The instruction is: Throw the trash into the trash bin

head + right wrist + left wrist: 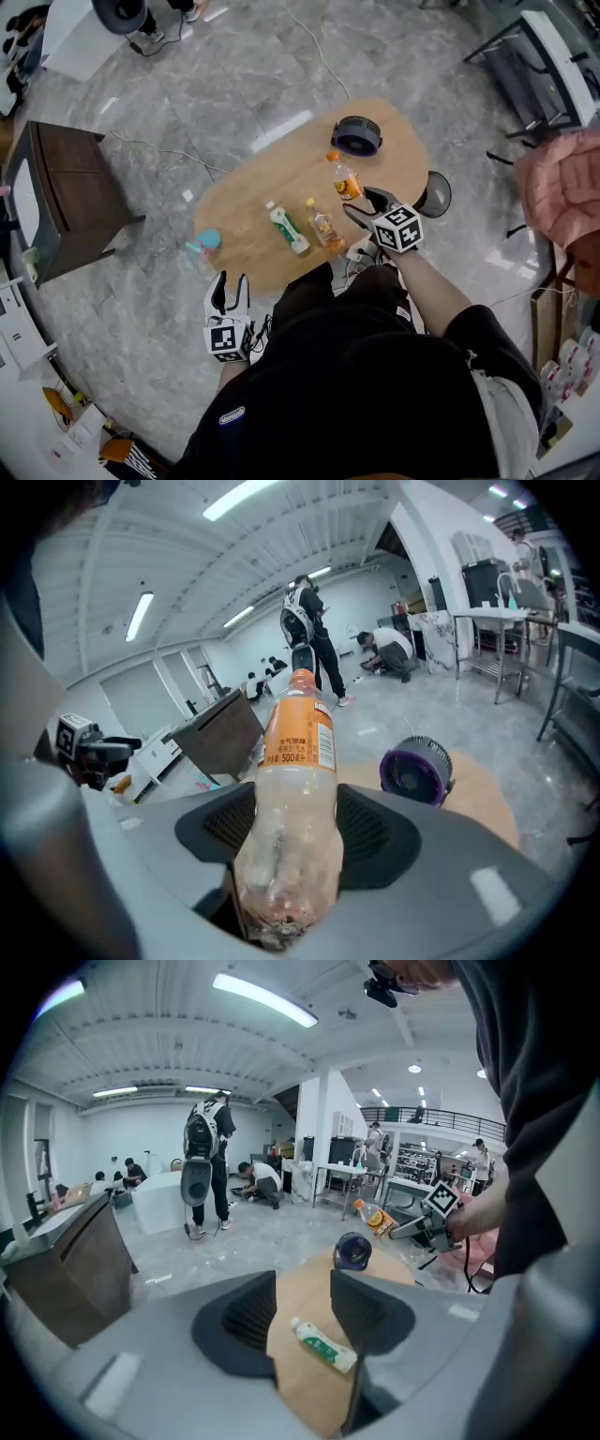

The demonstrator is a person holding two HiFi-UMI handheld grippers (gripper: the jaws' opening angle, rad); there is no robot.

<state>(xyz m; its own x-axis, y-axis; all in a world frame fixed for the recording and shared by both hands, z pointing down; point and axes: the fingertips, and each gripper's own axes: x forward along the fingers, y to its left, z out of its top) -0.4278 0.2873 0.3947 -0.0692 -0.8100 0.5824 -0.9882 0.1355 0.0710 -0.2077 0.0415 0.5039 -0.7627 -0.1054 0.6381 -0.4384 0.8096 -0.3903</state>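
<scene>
Right claw [291, 834]: clamped on the orange-label bottle [295, 780], my ribbed dark pads pressing its lower body from both sides.
Orange-label bottle: thin clear plastic, dented and crumpled toward the base, with an orange cap and an orange wrap label. I hold it in the air on my side of the fan [356, 136], cap pointing up and away from me.
Fan: small and round, a purple ring around a dark slatted grille.
Worktop [272, 169]: oval, smooth pale wood grain; the fan stands at its far end.
Left claw [302, 1312]: jaws apart with nothing between them. It has a matte grey shell and ribbed black pads, and sits well apart from the fan.
White-green bottle [323, 1344]: slim, white with a green label, lying on its side between the fan and my left claw.
Amber bottle [324, 225]: clear plastic, lying down, closer to the fan than the white-green bottle.
Round bin [436, 195]: dark and circular, on the floor near the fan, to my right.
Floor [234, 75]: glossy grey marbled stone.
</scene>
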